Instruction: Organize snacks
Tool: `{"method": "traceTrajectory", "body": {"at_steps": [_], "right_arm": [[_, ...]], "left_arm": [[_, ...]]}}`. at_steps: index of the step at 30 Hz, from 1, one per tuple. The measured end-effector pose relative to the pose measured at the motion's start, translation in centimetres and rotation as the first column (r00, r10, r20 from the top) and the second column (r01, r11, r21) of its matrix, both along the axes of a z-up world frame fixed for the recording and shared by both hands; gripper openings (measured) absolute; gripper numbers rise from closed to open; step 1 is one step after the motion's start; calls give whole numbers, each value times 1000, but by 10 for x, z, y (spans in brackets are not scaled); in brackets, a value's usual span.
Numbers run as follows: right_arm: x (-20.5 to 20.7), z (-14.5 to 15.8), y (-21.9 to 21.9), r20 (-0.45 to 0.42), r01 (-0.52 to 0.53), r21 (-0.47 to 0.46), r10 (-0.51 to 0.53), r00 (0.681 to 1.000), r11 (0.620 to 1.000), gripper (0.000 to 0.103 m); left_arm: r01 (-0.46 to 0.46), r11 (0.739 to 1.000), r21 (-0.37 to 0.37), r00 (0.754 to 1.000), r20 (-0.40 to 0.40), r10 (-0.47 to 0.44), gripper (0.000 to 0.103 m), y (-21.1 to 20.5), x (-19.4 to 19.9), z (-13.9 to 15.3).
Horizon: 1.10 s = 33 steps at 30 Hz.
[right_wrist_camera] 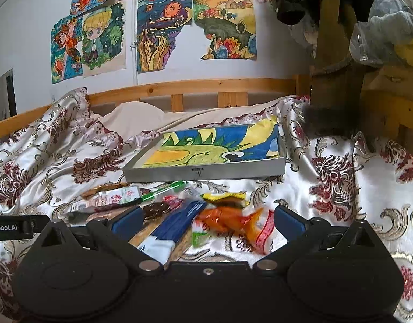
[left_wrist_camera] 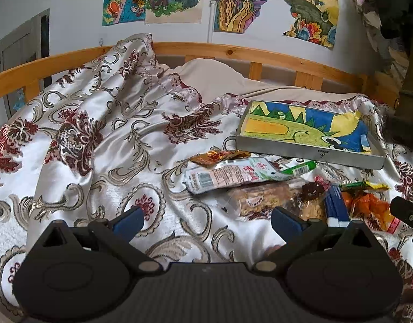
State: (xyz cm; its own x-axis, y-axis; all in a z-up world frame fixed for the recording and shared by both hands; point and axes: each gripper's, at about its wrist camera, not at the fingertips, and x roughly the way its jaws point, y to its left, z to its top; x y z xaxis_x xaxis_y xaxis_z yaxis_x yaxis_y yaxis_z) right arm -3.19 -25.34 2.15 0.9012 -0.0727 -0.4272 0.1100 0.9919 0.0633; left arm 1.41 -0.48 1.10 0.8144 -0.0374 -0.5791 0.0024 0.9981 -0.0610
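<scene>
From my left wrist camera, I see my left gripper [left_wrist_camera: 207, 216] with its blue fingers [left_wrist_camera: 129, 219] spread wide and nothing between them; only the flowered bedspread [left_wrist_camera: 98, 148] lies under it. The snacks lie in a loose heap just ahead and to the right. On top is a white and green packet [left_wrist_camera: 233, 175] with a barcode and small red print that I cannot read. Behind it is a brown and gold wrapper [left_wrist_camera: 215, 157], and nearer to me a clear bag of pale crunchy pieces [left_wrist_camera: 263, 196]. Further right is a blue packet [left_wrist_camera: 336, 202] and an orange wrapper [left_wrist_camera: 367, 206]. Beyond the heap stands a shallow grey tray [left_wrist_camera: 308, 154], lined with a child's drawing in yellow, green and blue. It has a small mark on its front wall, too small to read. The black tip of my other tool shows at the right edge.

From my right wrist camera, my right gripper [right_wrist_camera: 207, 222] is also spread open, and the orange wrapper [right_wrist_camera: 228, 222] and the blue packet [right_wrist_camera: 176, 222] lie between its fingers, not pinched. Only here I can read writing: "nRobot.AI" on the left gripper's black part [right_wrist_camera: 15, 227] at the left edge. This view also shows a yellow wrapper [right_wrist_camera: 223, 196] behind the orange one, and the tray [right_wrist_camera: 206, 171] straight ahead.
</scene>
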Motion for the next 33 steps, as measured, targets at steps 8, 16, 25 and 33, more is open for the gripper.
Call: {"method": "traceTrajectory", "body": {"at_steps": [8, 16, 25, 33], "right_arm": [[15, 1, -30, -76, -39, -1, 39, 996, 999, 102], [30, -4, -54, -112, -77, -45, 72, 991, 996, 102], [62, -25, -60, -206, -141, -122, 114, 972, 982, 102], [76, -39, -67, -237, -169, -181, 124, 964, 969, 102]], "left_arm": [[27, 1000, 12, 1000, 2, -27, 103, -6, 20, 6], [156, 987, 28, 988, -28, -155, 103, -29, 44, -1], [297, 955, 15, 953, -60, -296, 103, -58, 64, -10], [386, 923, 13, 921, -56, -384, 103, -70, 69, -19]]}}
